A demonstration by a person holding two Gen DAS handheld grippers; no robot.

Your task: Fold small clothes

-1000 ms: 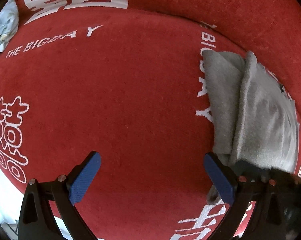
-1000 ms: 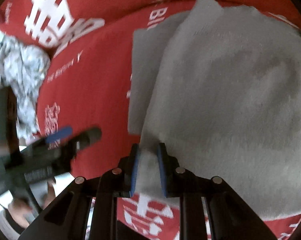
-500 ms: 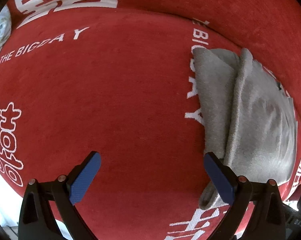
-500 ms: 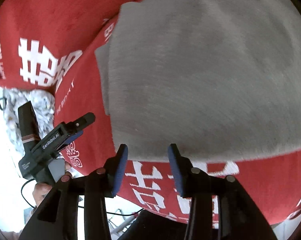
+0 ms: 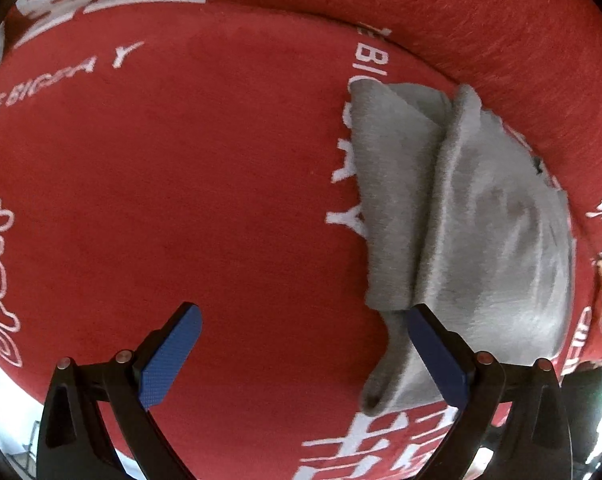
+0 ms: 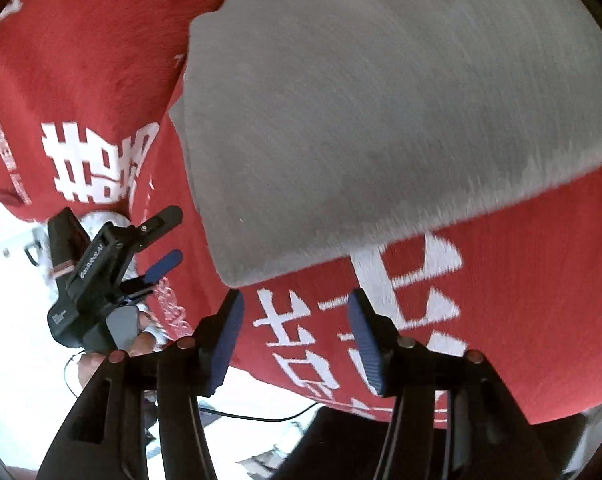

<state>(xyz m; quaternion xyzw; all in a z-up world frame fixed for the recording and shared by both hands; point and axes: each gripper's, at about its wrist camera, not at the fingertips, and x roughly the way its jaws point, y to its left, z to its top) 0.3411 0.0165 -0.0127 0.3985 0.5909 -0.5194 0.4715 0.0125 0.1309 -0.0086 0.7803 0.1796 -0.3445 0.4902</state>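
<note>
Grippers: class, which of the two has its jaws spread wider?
The left gripper: its blue pads stand far apart over the red blanket; the right gripper shows a narrower gap.

Grey fleecy garment (image 5: 481,216), folded over in layers, lying flat on red printed cloth (image 5: 181,180)

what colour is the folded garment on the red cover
Plain grey, with a fuzzy nap and no print; the garment shows best in the left wrist view, lying on the red cover.

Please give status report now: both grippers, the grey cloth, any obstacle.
Left gripper open, empty. Right gripper open, off the cloth. Grey cloth lies folded on red cover. No obstacle seen.
</note>
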